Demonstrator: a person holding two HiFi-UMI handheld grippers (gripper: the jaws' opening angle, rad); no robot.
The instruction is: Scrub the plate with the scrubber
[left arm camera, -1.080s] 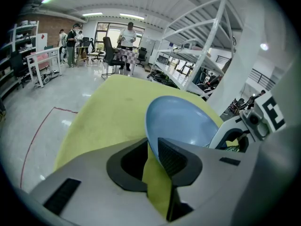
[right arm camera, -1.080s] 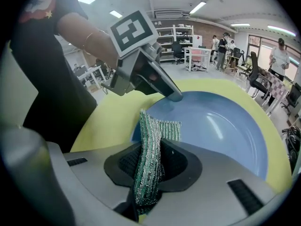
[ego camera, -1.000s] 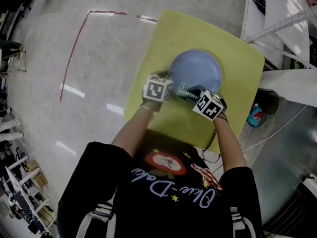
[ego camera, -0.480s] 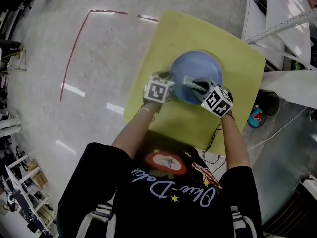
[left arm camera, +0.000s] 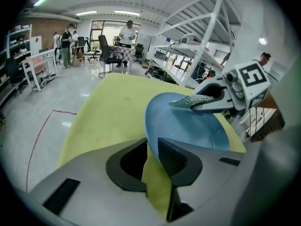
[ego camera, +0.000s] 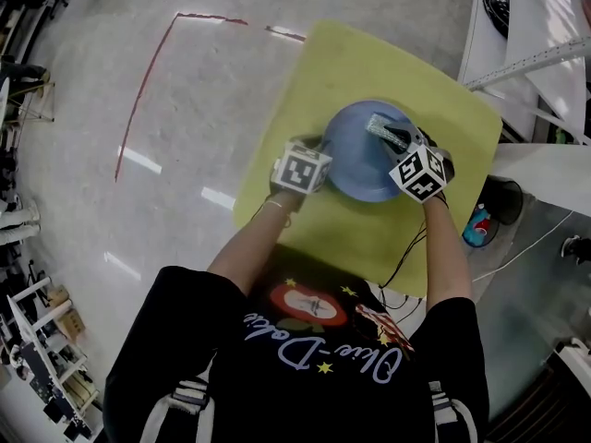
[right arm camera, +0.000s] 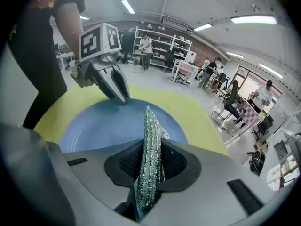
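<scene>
A blue plate (ego camera: pixel 362 155) lies on the yellow table (ego camera: pixel 355 58). My left gripper (ego camera: pixel 314 160) is shut on the plate's left rim (left arm camera: pixel 149 147), one jaw on each side of the edge. My right gripper (ego camera: pixel 399 138) is over the plate's right part, shut on a green glittery scrubber (right arm camera: pixel 149 147) that stands on edge between the jaws. The scrubber (ego camera: pixel 380 125) sticks out over the plate's far right. In the left gripper view the right gripper (left arm camera: pixel 214 98) holds the scrubber (left arm camera: pixel 190 101) just above the plate (left arm camera: pixel 188 126).
The yellow table's (left arm camera: pixel 113 102) edges drop to a grey floor (ego camera: pixel 138 109) with a red tape line (ego camera: pixel 138 100). White racks (ego camera: pixel 536 53) stand to the right. A bin and a cable (ego camera: pixel 480 220) lie beside the table's right edge. People stand far back in the room.
My right gripper has swept the scrubber from the plate's near left part across to its far right part. The left gripper has kept its grip on the rim.
</scene>
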